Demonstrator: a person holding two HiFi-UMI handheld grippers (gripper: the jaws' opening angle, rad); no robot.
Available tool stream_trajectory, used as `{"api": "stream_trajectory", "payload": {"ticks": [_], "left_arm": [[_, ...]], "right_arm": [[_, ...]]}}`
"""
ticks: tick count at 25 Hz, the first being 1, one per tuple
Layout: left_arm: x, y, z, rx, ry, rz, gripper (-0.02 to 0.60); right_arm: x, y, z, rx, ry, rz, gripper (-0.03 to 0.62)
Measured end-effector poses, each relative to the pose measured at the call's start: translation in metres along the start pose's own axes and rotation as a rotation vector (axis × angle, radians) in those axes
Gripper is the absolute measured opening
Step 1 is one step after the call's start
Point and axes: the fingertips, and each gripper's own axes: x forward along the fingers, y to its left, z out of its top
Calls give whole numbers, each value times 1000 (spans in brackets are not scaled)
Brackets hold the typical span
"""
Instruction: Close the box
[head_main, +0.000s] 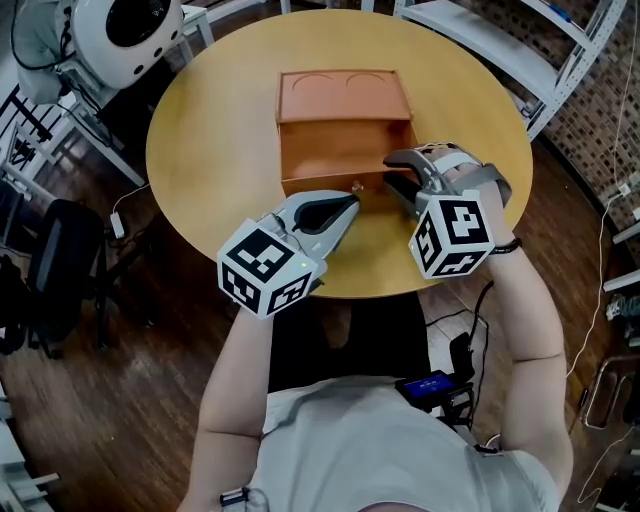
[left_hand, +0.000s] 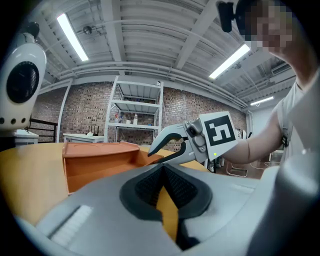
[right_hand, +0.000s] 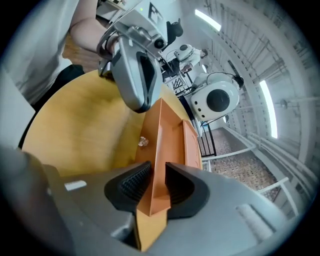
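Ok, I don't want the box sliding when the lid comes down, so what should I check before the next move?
1. Right claw steadying the box: ok, its jaws are closed on a thin orange wall panel.
2. Left claw free to push: ok, shut with nothing between the jaws.
3. Lid reachable: ok, it is open and tipped back, with nothing resting on it.
4. Nothing sticking up out of the box: ok.
5. Box fully on the table: ok, away from the rim.
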Motion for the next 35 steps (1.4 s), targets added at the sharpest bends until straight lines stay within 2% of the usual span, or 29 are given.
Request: {"api": "stream_trajectory", "payload": {"ticks": [5,11,18,21,25,32,35], "left_arm": [[11,1,5,-4,3,3,0],[0,2,1,0,-1,2,0],[-3,0,-4,3,-2,1,1],[-2,0,-3,3,-2,2,0],[-3,1,-4,4,-2,1,0],[-4,2,-4,4,-2,1,0],[-3,2,-3,4,-4,4,0]], "right_arm": [[4,-15,1,69,-64,-36,109],[11,-7,26,77,-87,-56,66],[28,-4,52,92,-120,67,62],[32,-6,56,164,-131,95,28],[33,-7,58,259,-140,142,18],[31,-15,61,307,-108,163,15],[30,-15,62,275,-94,215,17]]}}
